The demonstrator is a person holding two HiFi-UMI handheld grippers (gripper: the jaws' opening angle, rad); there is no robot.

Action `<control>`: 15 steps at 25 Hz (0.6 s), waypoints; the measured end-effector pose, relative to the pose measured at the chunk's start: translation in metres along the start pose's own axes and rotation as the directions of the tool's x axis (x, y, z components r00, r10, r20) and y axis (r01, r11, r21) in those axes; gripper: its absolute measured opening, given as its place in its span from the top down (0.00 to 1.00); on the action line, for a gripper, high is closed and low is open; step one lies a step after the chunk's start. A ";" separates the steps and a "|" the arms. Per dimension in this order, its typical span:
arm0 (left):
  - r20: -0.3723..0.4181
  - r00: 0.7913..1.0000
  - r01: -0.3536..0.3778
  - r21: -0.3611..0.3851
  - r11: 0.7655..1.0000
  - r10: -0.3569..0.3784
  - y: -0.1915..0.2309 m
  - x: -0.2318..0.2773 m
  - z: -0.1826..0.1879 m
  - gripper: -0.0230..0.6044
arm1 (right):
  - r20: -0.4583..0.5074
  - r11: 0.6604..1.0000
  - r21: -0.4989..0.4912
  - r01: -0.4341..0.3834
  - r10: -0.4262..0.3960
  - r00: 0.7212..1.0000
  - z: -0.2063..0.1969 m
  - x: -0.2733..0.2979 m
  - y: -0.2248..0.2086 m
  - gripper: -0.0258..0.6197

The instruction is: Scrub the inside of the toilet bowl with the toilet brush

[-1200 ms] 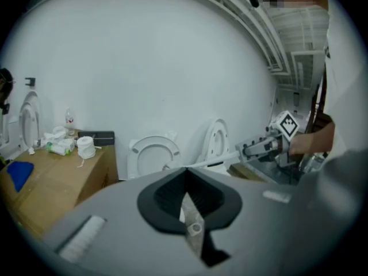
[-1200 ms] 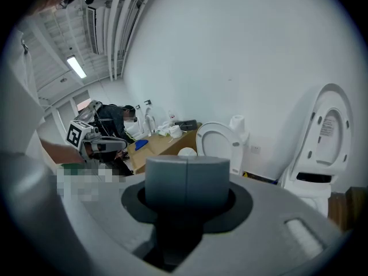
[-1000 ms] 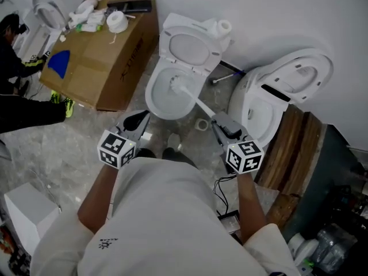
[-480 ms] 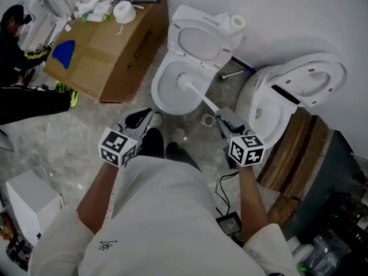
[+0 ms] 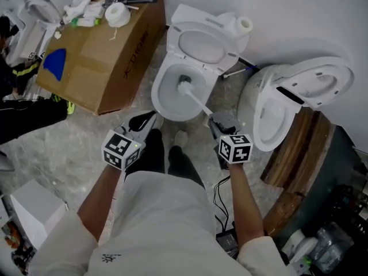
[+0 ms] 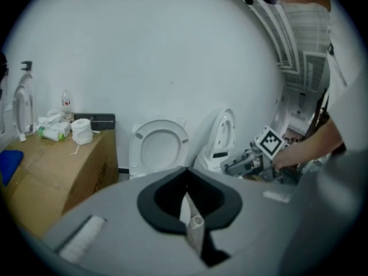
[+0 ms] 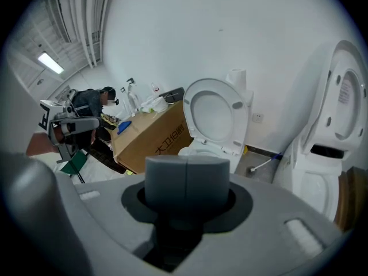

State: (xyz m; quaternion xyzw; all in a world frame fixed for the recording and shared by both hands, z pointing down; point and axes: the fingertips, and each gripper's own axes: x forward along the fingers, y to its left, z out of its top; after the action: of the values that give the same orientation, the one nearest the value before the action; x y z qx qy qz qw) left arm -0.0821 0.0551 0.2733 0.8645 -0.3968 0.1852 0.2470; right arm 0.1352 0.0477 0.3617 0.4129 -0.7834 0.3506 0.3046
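Note:
The white toilet (image 5: pixel 158 96) stands with its lid (image 5: pixel 201 45) up. The toilet brush's white head (image 5: pixel 184 87) is down inside the bowl, and its handle (image 5: pixel 200 103) slants back to my right gripper (image 5: pixel 214 119), which is shut on the handle's end. My left gripper (image 5: pixel 150 118) hovers by the bowl's front left rim, shut and apart from the toilet. In the left gripper view the raised lid (image 6: pixel 158 148) shows ahead, with the right gripper (image 6: pixel 244 164) to its right. The right gripper view looks at the same toilet (image 7: pixel 215 117); the brush is hidden there.
A second toilet (image 5: pixel 276 102) stands close on the right against wooden boards (image 5: pixel 293 154). A large cardboard box (image 5: pixel 98 45) with a paper roll (image 5: pixel 117 14) and clutter sits left of the toilet. A person (image 5: pixel 23 96) is at the far left. A white box (image 5: pixel 29 211) lies lower left.
My right gripper has come in closer to the bowl's front rim, and the brush head has shifted a little toward the bowl's middle. The left gripper holds about the same place.

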 end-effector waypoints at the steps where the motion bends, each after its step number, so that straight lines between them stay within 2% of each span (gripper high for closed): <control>1: -0.004 1.000 0.004 -0.004 1.000 -0.004 0.006 0.003 -0.002 0.98 | -0.004 1.000 0.020 0.005 -0.005 1.000 -0.002 0.010 0.000 0.73; 8: -0.027 0.999 0.025 -0.027 0.999 -0.025 0.044 0.032 -0.019 0.98 | -0.027 0.983 0.178 0.053 -0.049 0.998 -0.020 0.076 -0.003 0.73; 15: -0.056 0.997 0.054 -0.038 0.998 -0.056 0.078 0.063 -0.045 0.98 | -0.055 0.966 0.248 0.068 -0.056 0.997 -0.034 0.143 -0.004 0.73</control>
State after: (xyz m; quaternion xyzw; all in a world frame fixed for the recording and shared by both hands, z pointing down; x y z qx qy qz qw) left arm -0.1091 -0.0006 0.3638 0.8648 -0.3691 0.1955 0.2787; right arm 0.0771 0.0114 0.4911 0.4638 -0.7122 0.4466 0.2797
